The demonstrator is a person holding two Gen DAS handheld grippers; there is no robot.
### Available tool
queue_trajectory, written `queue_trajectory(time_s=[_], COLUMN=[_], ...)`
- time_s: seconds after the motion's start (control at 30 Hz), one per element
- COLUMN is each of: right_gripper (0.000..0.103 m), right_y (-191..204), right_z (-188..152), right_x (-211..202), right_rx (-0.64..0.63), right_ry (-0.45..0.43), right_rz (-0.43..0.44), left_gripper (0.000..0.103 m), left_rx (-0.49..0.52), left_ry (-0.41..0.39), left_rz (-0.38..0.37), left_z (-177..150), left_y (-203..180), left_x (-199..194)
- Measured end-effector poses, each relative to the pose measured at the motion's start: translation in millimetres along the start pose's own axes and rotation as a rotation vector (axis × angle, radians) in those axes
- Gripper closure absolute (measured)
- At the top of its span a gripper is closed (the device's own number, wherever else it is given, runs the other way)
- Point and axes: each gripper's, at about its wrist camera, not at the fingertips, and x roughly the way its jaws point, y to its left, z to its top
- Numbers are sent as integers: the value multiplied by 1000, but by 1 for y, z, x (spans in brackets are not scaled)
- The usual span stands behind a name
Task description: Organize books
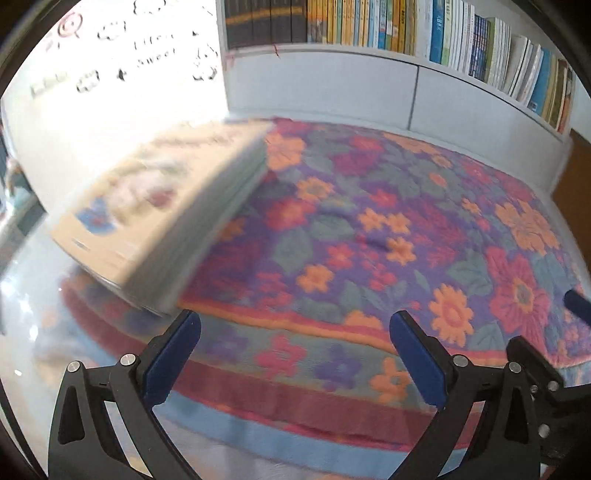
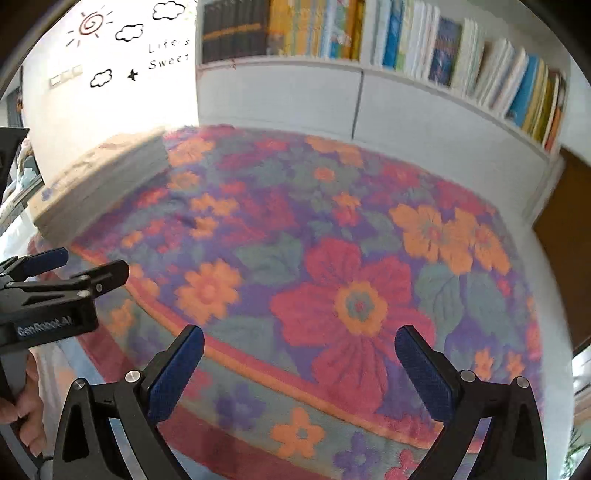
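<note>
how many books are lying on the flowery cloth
1: the thick book lies at the floral cloth's far left edge, near the wall. Others stand on the shelf behind.

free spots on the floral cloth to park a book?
Most of the floral cloth is bare, from the book stack at its left edge across to the white cabinet. The shelf row above is packed. Both grippers are open and empty.

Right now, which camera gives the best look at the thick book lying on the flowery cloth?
The left wrist view: the book sits close, showing its cover and page edges, though blurred. The right wrist view shows it farther off at the left edge, smaller.
</note>
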Motion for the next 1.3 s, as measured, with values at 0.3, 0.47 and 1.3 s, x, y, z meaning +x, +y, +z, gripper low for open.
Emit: queue_trajectory(time_s=[0.3, 0.47, 1.3], right_gripper=[0, 0, 0], right_y=[34, 39, 39], right_z=[26, 36, 47], right_x=[-30, -35, -36], right_rx=[20, -1, 122], right_ry=[-15, 9, 34], right_rz=[-47, -98, -59], left_gripper=[1, 1, 1], left_rx=[27, 47, 102], left_ry=[63, 125, 107], left_rz=[-90, -138, -109], left_z=[12, 20, 36], left_y=[14, 17, 16], left_x=[-15, -7, 6])
